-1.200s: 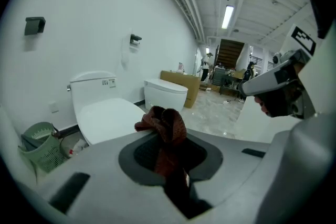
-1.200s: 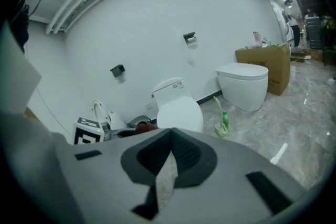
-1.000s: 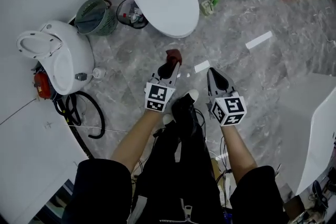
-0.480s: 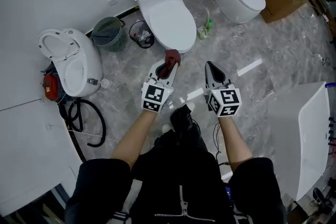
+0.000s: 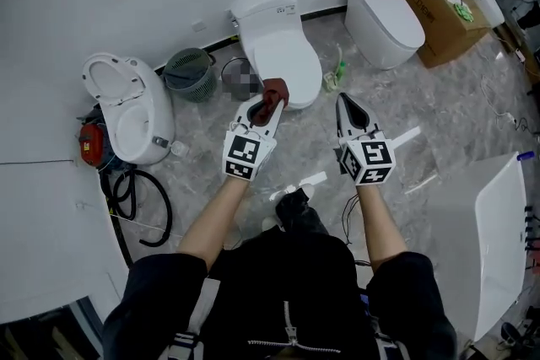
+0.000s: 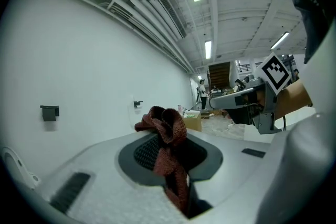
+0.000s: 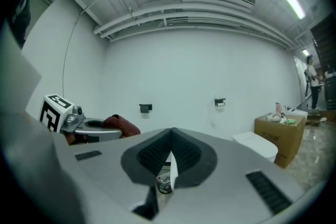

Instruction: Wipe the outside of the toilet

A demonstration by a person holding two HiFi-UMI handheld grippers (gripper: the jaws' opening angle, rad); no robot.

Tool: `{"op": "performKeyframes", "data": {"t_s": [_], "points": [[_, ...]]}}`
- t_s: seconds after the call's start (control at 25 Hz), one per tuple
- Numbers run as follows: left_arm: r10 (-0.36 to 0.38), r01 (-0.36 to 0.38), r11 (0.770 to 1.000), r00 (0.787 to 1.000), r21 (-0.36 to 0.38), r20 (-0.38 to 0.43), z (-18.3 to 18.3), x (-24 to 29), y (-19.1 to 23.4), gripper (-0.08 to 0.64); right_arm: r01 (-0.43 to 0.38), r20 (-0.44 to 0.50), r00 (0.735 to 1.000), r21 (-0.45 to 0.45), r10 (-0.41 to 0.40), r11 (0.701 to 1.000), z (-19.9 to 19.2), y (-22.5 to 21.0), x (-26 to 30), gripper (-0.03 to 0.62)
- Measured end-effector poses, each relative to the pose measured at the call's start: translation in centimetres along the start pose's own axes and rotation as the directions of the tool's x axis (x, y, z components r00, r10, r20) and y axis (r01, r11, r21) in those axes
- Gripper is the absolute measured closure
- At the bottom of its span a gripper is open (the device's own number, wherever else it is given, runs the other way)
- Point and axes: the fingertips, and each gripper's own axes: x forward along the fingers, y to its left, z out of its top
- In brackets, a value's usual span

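A white toilet (image 5: 278, 46) with its lid down stands against the back wall, straight ahead of me. My left gripper (image 5: 272, 99) is shut on a dark red cloth (image 5: 275, 88), held just in front of the toilet's front rim. In the left gripper view the cloth (image 6: 167, 136) bunches up above the jaws and hangs down between them. My right gripper (image 5: 346, 108) is shut and holds nothing, level with the left one and to the right of the toilet bowl. Its own view faces the wall, with the cloth (image 7: 121, 124) at left.
A second closed toilet (image 5: 384, 8) and a cardboard box (image 5: 439, 0) stand at the back right. At left are a toilet with its lid up (image 5: 126, 105), a green basket (image 5: 189, 72) and a black hose (image 5: 139, 198). A white panel (image 5: 498, 240) lies at right.
The head view has pulled back and up, so the toilets and wall now show in full. Both grippers rose together toward the middle toilet; the cloth stays in the left one.
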Motion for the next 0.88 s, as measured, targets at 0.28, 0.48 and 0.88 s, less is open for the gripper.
{"op": "performKeyframes", "data": {"t_s": [0.28,0.48,0.88], "points": [[0.029,-0.029,1.0,0.999,0.004,0.037,1.4,-1.2,1.1,0.499,-0.034,0.0,0.999,-0.036,0.034,0.999,0.6,0.9,0.3,0.591],[0.033,-0.033,0.999,0.999,0.0,0.038,1.7,-1.1,1.9,0.499,-0.04,-0.009,0.999,-0.024,0.04,0.999,0.6,1.4,1.1,0.591],[0.027,-0.027,1.0,0.999,0.001,0.038,1.1,-1.1,1.6,0.499,-0.051,-0.019,0.999,-0.018,0.051,0.999,-0.2,2.0,1.1,0.591]]}}
